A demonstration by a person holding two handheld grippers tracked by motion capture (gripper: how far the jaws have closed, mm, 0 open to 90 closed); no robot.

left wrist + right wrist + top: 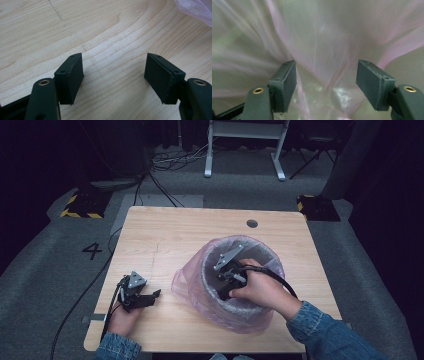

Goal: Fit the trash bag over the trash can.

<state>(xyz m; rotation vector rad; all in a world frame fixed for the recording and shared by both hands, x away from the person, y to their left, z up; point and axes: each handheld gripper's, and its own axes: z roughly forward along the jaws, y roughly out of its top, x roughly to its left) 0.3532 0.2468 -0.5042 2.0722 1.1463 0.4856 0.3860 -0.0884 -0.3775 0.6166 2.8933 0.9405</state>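
A round bin [250, 311] lined with a thin pink plastic bag [186, 285] stands on the wooden table [165, 235], right of centre. My right gripper [223, 292] points down inside the bin. In the right gripper view it [325, 72] stands open, with the blurred pink bag [317, 37] ahead and nothing pressed between the pads. My left gripper [154, 295] rests low on the table to the left of the bin. In the left gripper view it [113, 65] is open over bare wood [100, 30], and a corner of the bag [197, 10] shows at top right.
A round cable hole [252, 223] sits near the table's far edge. Beyond the table, cables [165, 160] lie on the grey floor by a white frame [245, 135]. Yellow-and-black striped blocks [82, 205] stand at the far corners.
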